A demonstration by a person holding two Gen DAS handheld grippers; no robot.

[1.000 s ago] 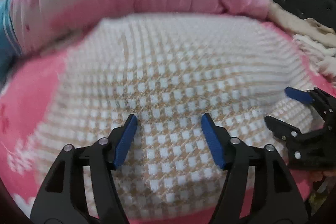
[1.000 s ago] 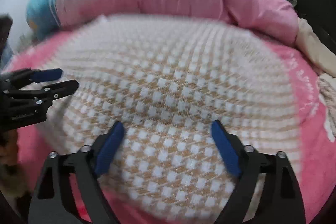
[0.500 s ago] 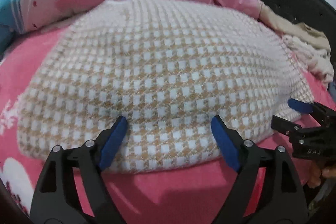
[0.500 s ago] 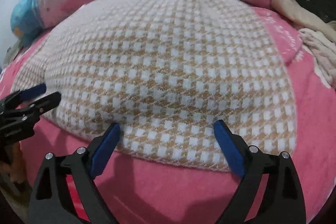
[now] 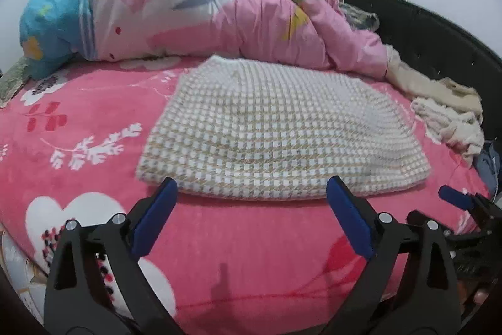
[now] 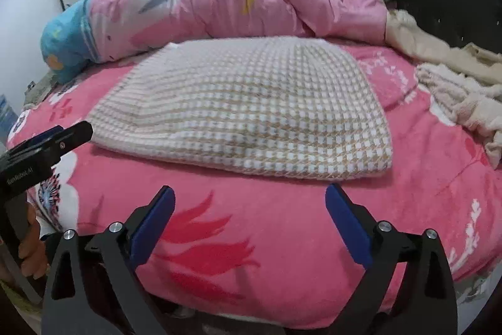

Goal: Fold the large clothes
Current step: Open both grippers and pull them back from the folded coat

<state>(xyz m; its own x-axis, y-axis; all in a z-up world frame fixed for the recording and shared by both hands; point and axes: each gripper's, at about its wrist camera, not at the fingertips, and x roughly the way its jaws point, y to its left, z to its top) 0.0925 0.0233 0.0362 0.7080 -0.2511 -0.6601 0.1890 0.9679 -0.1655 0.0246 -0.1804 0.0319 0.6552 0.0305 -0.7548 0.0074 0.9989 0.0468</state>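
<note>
Hovering near the bed's edge, the left gripper (image 5: 251,209) and right gripper (image 6: 249,217) are both opening, nothing between the jaws. Beyond them the folded garment (image 5: 282,140) lies flat on the pink sheet (image 5: 94,115). Best to check its 2 near corners line up before reaching again.

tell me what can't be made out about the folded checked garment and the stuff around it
- Checked garment: its kind and the layers underneath are hidden by its own top layer, both views.
- Cream clothes pile: cut off by the right edge, right wrist view.
- Person's hand: mostly hidden behind the left gripper, whose fingers are opening.
- Pink quilt: its far side is hidden by its own bulk.
</note>
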